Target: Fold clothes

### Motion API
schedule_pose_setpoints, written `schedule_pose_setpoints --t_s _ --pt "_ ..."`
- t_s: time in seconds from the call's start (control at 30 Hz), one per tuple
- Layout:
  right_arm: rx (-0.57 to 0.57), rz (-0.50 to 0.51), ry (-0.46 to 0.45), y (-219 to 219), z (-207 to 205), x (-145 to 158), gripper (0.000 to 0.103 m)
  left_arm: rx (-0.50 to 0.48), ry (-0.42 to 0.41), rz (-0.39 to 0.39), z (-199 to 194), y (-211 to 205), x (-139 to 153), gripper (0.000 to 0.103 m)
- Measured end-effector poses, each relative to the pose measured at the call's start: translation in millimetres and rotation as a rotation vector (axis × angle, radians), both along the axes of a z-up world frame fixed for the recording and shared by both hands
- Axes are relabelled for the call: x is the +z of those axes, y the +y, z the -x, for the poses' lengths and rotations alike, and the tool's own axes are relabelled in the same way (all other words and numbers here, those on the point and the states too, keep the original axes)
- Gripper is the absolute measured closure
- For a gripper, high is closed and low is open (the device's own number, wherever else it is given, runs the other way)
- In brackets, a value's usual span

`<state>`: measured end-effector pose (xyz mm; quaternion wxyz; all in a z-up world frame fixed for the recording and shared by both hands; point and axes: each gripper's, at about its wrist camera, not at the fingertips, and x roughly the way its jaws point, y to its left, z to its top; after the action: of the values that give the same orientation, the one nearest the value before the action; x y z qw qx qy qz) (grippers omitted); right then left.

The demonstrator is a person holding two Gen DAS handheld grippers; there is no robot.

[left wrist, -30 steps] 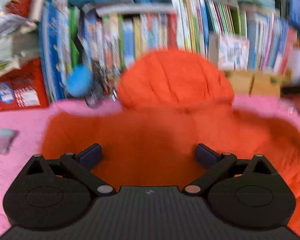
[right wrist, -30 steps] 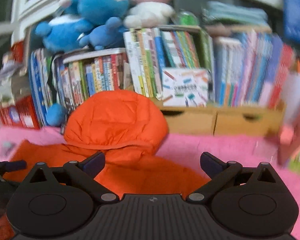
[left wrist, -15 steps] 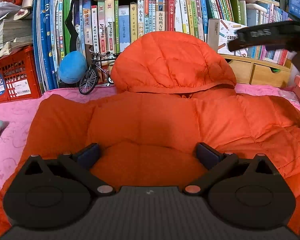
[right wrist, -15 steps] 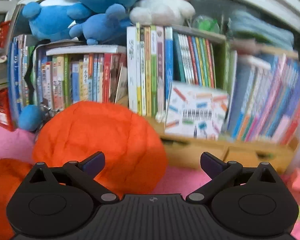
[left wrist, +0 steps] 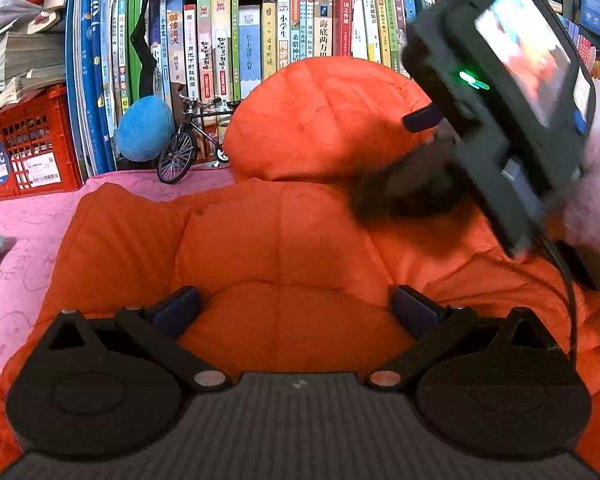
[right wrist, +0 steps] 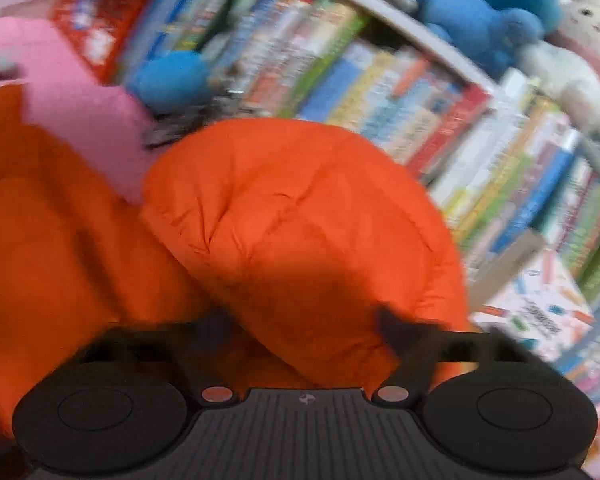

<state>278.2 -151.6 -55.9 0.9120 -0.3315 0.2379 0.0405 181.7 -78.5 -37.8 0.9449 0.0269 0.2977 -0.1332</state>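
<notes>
On the pink bedspread [left wrist: 28, 220] in front of the bookshelf [left wrist: 260, 32] lies the orange hooded down jacket [left wrist: 284, 232], back up, hood [right wrist: 300, 216] propped against the books. My left tongs [left wrist: 296, 304] hover over its lower back, spread wide, touching nothing I can make out. My right tongs [right wrist: 304, 320] are tilted at the hood's base and closing, with hood fabric between the blurred fingers; whether they already pinch it I cannot tell. A model bicycle [left wrist: 188, 148] stands beside the hood.
</notes>
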Motion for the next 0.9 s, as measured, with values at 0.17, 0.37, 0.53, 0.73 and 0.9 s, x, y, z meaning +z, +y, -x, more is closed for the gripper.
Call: schedule_pose_setpoints --t_s 0.17,0.37,0.53,0.73,0.9 --pt "-0.093 0.005 -0.235 -5.8 24.9 27.2 0.087 -0.001 0.005 0.009 -0.6 2.4 0.0 0.000" --pt "-0.081 0.005 -0.518 -6.7 102.2 75.2 0.091 0.002 0.011 0.079 -1.5 13.6 2.2 0.000" --pt "-0.021 0.023 -0.665 -1.5 178.9 86.5 0.091 0.005 -0.003 0.297 -0.1 41.2 12.1 0.000" --pt "0.035 0.016 -0.716 6.3 249.8 79.3 0.091 -0.281 0.021 0.714 7.5 80.8 24.1 0.000" --pt "0.045 0.017 -0.735 7.1 276.1 64.9 0.091 -0.573 0.017 0.859 34.7 78.2 36.4 0.000"
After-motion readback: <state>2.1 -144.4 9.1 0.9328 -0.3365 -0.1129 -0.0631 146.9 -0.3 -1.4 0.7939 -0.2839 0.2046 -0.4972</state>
